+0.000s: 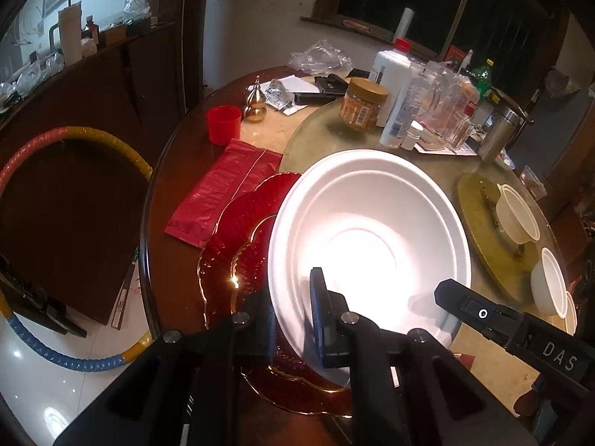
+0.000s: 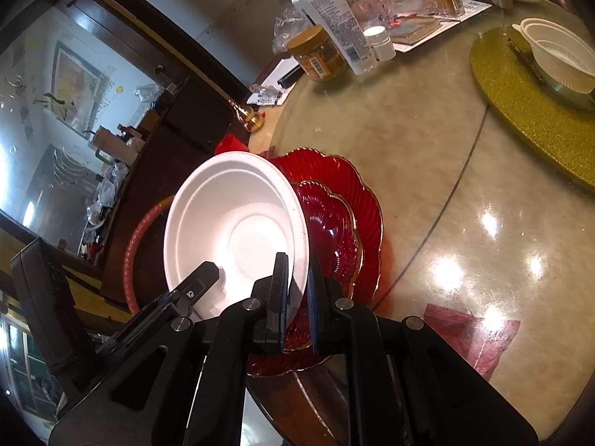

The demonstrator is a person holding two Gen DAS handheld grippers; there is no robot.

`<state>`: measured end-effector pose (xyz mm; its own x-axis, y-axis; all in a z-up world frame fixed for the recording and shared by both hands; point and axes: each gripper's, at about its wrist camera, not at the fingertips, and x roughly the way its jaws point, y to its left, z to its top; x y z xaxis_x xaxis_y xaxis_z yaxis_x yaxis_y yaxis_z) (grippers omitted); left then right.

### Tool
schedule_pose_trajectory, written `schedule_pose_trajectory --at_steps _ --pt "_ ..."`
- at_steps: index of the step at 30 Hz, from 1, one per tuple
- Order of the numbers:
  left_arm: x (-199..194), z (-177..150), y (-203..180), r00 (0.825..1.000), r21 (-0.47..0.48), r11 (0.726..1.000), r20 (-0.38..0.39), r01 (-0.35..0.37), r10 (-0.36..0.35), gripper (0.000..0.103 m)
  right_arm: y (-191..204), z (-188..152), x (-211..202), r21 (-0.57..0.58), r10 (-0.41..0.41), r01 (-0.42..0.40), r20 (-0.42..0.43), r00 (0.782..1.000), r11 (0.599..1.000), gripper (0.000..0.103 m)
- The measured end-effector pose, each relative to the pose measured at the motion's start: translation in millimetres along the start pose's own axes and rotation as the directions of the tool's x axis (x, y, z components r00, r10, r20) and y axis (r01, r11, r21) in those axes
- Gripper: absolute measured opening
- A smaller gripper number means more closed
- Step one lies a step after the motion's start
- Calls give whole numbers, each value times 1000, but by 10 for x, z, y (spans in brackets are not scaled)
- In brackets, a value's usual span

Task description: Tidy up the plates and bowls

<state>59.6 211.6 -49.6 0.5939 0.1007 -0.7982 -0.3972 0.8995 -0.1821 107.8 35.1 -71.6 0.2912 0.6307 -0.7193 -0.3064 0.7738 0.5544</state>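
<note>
A large white foam bowl hangs tilted over two stacked red glass plates near the table's edge. My left gripper is shut on the bowl's near rim, with one pad inside and one outside. On the bowl's right side, the right gripper's finger reaches over the rim. In the right wrist view my right gripper is shut on the white bowl at its rim, above the red plates. The left gripper's finger shows at the bowl's lower left.
A gold glitter mat holds a ribbed white plastic bowl; more small white bowls lie beside it. A red packet, red cup, brass ornament, jar and bottles stand behind. A hoop leans by the table.
</note>
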Motion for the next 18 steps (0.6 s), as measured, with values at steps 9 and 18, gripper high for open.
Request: schedule_pose_trajectory --at_steps 9,18 --pt "112 -22 50 1000 -2 1000 -23 -12 12 14 -19 10 123 -1 -14 14 -21 1000 1000 9" --pt "163 -41 67 999 -2 1000 -29 -28 28 14 2 9 210 -14 -36 36 -33 999 999 9"
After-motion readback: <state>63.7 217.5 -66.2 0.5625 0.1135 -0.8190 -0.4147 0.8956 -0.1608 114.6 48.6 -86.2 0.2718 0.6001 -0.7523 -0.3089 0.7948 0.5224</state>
